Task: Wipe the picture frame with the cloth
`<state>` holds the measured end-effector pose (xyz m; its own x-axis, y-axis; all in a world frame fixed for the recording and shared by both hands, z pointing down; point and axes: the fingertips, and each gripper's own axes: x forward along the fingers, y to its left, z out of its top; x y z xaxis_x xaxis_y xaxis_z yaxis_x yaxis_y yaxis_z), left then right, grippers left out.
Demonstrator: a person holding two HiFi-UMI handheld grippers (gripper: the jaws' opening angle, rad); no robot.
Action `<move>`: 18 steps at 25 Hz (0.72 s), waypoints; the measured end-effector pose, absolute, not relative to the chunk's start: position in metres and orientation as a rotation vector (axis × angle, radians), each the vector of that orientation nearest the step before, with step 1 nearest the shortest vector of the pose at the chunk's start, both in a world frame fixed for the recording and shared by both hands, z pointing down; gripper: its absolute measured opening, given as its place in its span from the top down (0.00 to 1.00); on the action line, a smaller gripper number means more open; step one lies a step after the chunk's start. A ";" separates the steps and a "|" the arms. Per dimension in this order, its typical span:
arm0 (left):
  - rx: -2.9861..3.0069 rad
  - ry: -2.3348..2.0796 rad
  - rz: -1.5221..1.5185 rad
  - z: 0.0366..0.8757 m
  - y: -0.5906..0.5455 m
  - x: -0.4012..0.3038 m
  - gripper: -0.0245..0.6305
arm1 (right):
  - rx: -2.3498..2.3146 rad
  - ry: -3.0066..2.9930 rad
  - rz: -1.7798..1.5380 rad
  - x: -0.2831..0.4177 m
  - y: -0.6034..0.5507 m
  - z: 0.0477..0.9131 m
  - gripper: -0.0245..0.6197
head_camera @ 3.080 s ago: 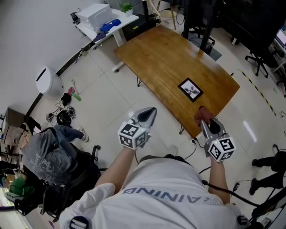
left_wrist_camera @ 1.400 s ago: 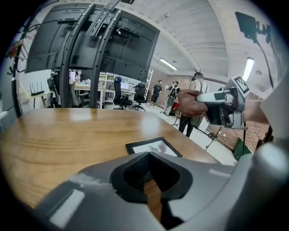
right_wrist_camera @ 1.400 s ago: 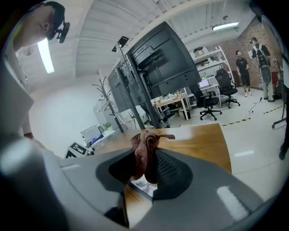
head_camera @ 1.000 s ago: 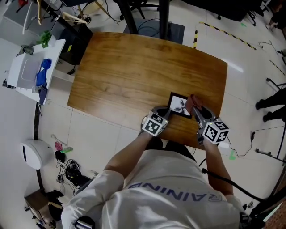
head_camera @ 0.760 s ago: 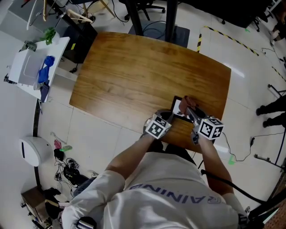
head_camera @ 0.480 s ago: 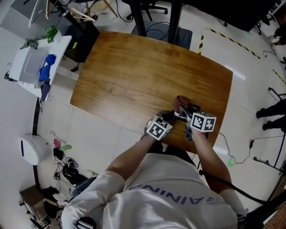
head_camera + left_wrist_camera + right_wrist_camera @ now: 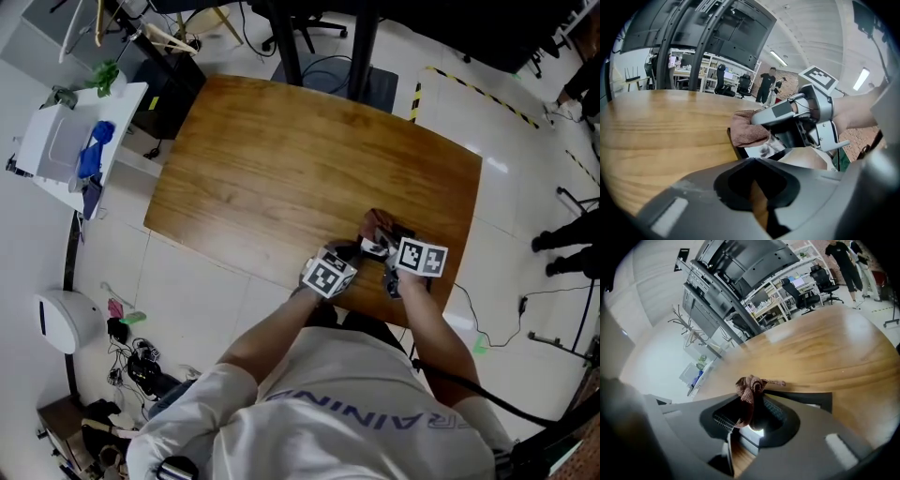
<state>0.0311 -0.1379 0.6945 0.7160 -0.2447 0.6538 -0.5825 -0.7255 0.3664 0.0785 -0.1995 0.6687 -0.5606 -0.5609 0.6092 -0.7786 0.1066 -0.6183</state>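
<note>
The picture frame (image 7: 759,151) lies flat on the wooden table (image 7: 281,150), close to the near edge and toward your right-hand corner. The brown cloth (image 7: 749,389) is pinched in your right gripper (image 7: 751,399) and bunched down on one end of the frame. Your left gripper (image 7: 752,160) has its jaws together on nothing, tips right at the frame's near corner. I'd judge wiping is under way but unfinished, since bare glass shows beside the cloth; how much is already clean can't be told.

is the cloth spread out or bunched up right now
Bunched up: the right gripper view shows the cloth as a crumpled wad pinched in the right gripper, above the picture frame.
</note>
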 end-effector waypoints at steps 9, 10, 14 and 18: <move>2.363 -0.633 0.790 0.694 -0.139 0.031 0.96 | 1.446 -2.102 1.410 0.127 -0.185 0.669 0.79; 2.363 -0.631 0.787 0.694 -0.140 0.032 0.96 | 1.461 -2.097 1.409 0.133 -0.183 0.669 0.79; 2.371 -0.624 0.797 0.696 -0.141 0.029 0.96 | 1.515 -2.066 1.414 0.155 -0.174 0.672 0.79; 2.361 -0.617 0.804 0.699 -0.137 0.027 0.96 | 1.564 -2.037 1.417 0.173 -0.161 0.673 0.79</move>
<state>0.0270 -0.1368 0.6989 0.7136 -0.2364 0.6595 -0.5755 -0.7347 0.3593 0.1734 -0.1606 0.6729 -0.4157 -0.6323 0.6537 -0.8328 -0.0242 -0.5530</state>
